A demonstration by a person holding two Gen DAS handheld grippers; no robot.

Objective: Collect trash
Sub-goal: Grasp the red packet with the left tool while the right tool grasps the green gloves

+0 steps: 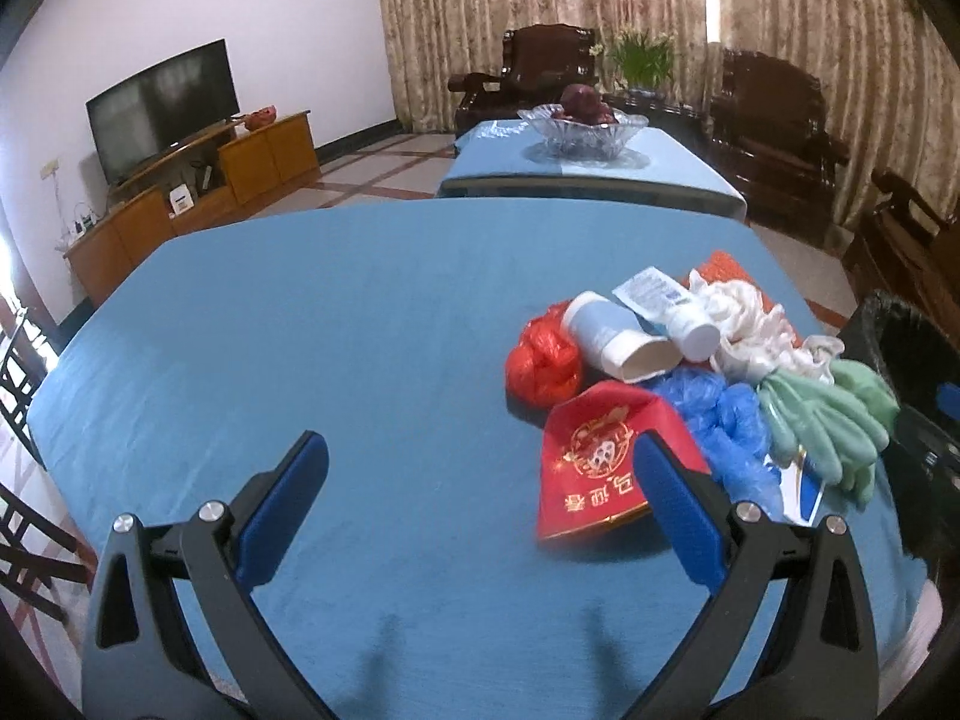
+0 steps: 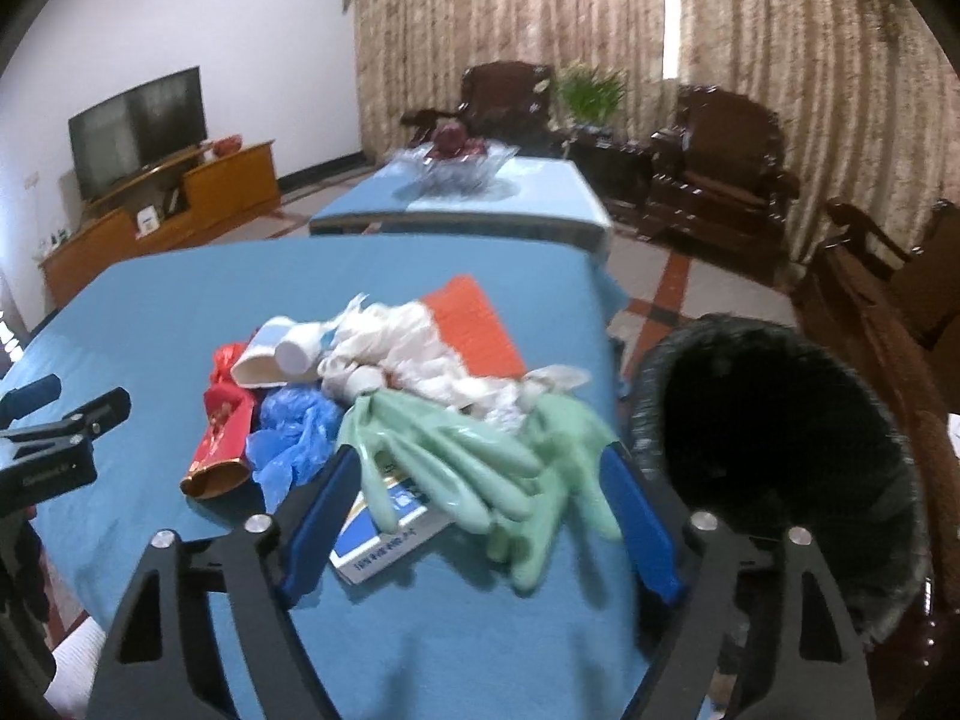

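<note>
A heap of trash lies at the right end of the blue-clothed table [image 1: 300, 330]: green rubber gloves [image 2: 468, 450], crumpled blue plastic [image 2: 288, 432], a red packet with gold print [image 1: 594, 456], a paper cup [image 1: 618, 339], a white bottle [image 1: 690, 324], a white bag [image 2: 408, 348] and a red bag [image 1: 540, 360]. My right gripper [image 2: 480, 456] straddles the green gloves and a blue-and-white card [image 2: 384, 534]; its pads stand just beside them, with no clear squeeze. My left gripper [image 1: 480, 450] hovers open over bare cloth, its right finger in front of the red packet.
A black-lined trash bin [image 2: 774, 450] stands just off the table's right edge. Beyond is a second blue table with a glass fruit bowl [image 1: 576, 132]. Dark wooden armchairs [image 2: 720, 180] line the curtained wall, and a TV [image 1: 162, 108] sits on a cabinet at left.
</note>
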